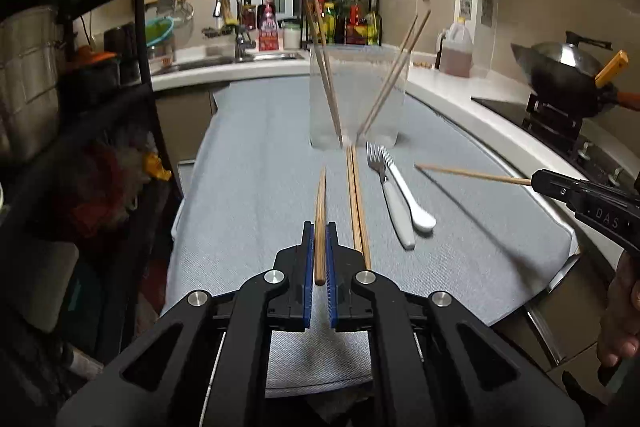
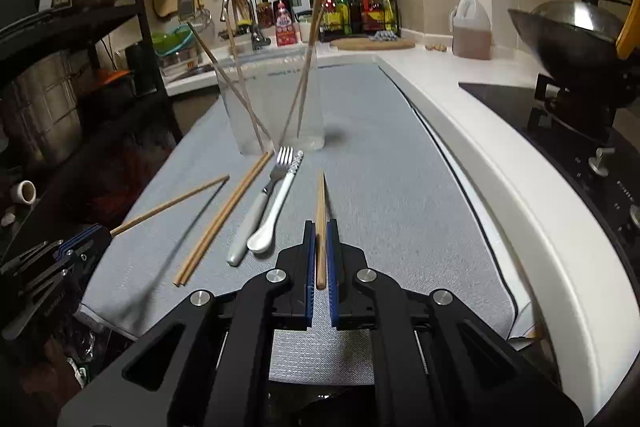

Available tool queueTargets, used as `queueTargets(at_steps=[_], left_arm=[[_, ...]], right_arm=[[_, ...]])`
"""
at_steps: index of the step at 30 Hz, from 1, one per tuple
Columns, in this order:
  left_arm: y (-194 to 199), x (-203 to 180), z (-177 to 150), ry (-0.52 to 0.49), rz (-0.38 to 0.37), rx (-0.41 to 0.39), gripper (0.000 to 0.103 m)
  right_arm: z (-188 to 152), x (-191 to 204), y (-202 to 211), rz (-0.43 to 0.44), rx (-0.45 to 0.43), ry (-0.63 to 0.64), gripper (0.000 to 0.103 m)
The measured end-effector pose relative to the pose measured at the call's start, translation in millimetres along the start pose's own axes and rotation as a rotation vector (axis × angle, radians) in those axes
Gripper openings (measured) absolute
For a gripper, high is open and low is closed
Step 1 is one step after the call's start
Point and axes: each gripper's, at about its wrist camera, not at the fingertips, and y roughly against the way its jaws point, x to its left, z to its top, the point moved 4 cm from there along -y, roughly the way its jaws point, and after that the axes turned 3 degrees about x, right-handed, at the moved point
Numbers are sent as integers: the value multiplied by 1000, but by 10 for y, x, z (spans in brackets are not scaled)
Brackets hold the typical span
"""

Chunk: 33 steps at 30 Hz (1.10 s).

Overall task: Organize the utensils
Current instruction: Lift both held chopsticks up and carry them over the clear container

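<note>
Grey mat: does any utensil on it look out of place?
Yes. A chopstick pair, a fork and a white spoon lie loose on the grey mat, while other chopsticks already stand in the clear container.

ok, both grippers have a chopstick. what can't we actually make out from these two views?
- Left gripper: its chopstick's far tip, blurred in the right wrist view.
- Right gripper: body cut off by the frame edge in the left wrist view.
- Clear container: chopstick ends at its bottom, hazed by the frosted wall.
- Pair of chopsticks on the mat: near ends hidden behind the left gripper's finger, left wrist view.
</note>
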Motion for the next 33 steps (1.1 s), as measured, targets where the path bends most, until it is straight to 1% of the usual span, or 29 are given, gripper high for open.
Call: queueTargets(at_steps=[3,7,15,18,23,29,33], left_arm=[[125,52,130,1,0,-36,6],[202,98,300,2,-2,-61,6],[281,99,720,-25,-12,-118,6],[277,100,885,-24,-19,-131,5],[219,130,1119,-1,-52,-108,6],[222,235,1416,32,-92,-78,6],[214,245,1508,47,-116,-60,6]], right_arm=[[105,29,143,9,-30,7,6],[245,50,260,23,-56,12,6],[585,-6,377,48,-108,2,6],[699,-35,360,53,-114,4,6],[921,-60,300,73,-113,-3,6],[1193,-3,338,100,-131,4,6],[1308,35,337,103,-126,11,6]])
